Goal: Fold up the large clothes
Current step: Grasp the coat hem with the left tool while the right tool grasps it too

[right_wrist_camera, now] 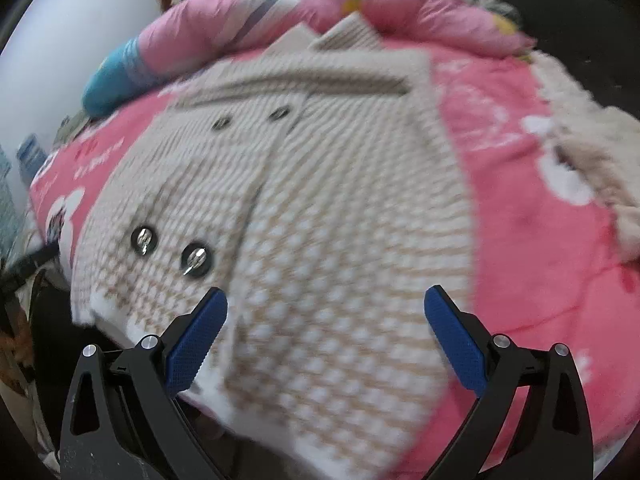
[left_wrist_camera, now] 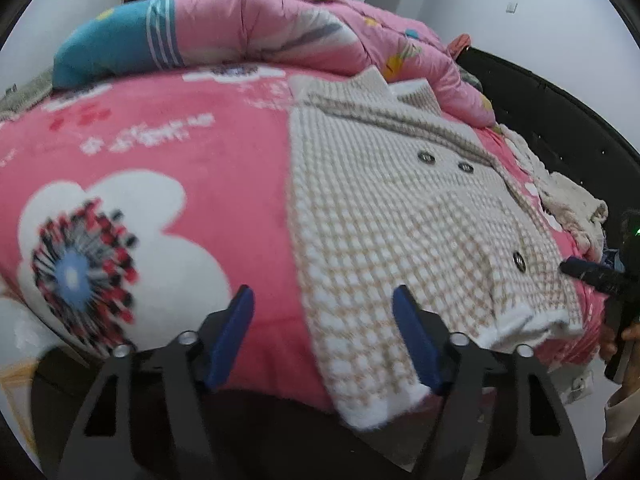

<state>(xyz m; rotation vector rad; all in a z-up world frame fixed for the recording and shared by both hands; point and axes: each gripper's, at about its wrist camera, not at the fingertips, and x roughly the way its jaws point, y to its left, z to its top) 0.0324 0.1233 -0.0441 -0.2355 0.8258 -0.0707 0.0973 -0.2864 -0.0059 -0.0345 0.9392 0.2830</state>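
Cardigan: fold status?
Done: the cardigan lies flat on the pink blanket, buttons up, and its sides look tucked in, since no sleeve sticks out. In hand: nothing; left tongs and right tongs are open over the hem. Left: the bottom-to-collar fold, as the full length is still laid out.

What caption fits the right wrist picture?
Open right hand-held gripper hovers over a knitted cardigan on a pink blanket.

Left wrist view: low at the bed's near edge, facing the pink quilt (left_wrist_camera: 304, 16) piled at the far side, left of the knit cardigan (left_wrist_camera: 400, 200). Right wrist view: closer, straight over the cardigan's hem. Shared — cardigan, floral blanket (right_wrist_camera: 520, 208), quilt.
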